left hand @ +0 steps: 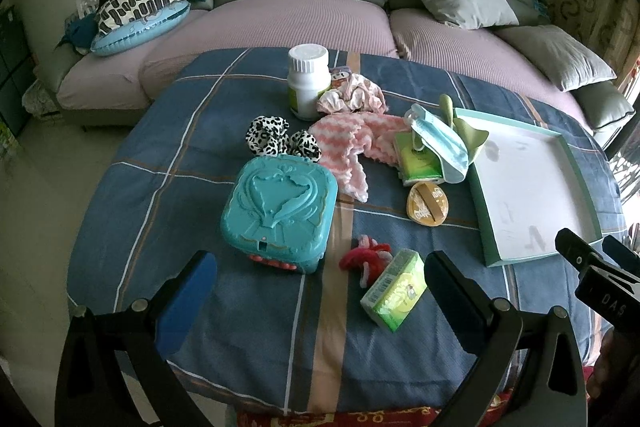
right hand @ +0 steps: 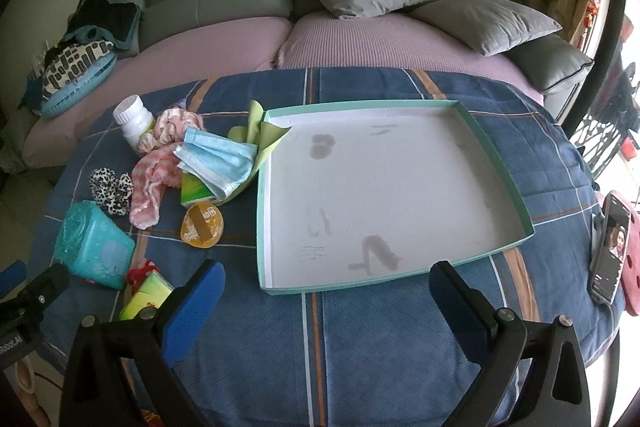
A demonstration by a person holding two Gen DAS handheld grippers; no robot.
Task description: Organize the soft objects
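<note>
Left wrist view first: we judge the sorting has not started, since the tray (left hand: 532, 187) at the right of the frame holds nothing and every soft thing lies on the plaid blanket (left hand: 256, 327). Our left gripper (left hand: 320, 291) hovers at the lower centre with its jaws spread wide, gripping nothing.

Counting from left to right across that frame, we find one leopard scrunchie (left hand: 280, 141), one teal plastic case (left hand: 280, 213), one white bottle (left hand: 308, 79), one pink-and-white cloth (left hand: 352, 151), one pale pink scrunchie (left hand: 354, 95), one red-and-white twist of soft cord (left hand: 364, 261), two green tissue packs (the nearer one (left hand: 394, 291), the other (left hand: 418, 163) under the mask), one blue face mask (left hand: 440, 145), one round amber disc (left hand: 427, 205) and one piece of green ribbon (left hand: 464, 125).

Right wrist view: our right gripper (right hand: 326, 301) sits low in the frame before the tray's near edge, jaws likewise spread and empty. One phone (right hand: 610, 251) stands at the right edge.

The next move, we think, calls for the left gripper to go forward and close on the red-and-white cord or the near tissue pack, both just ahead of it, then carry it right into the tray. Hard things such as the case and bottle should stay out.
</note>
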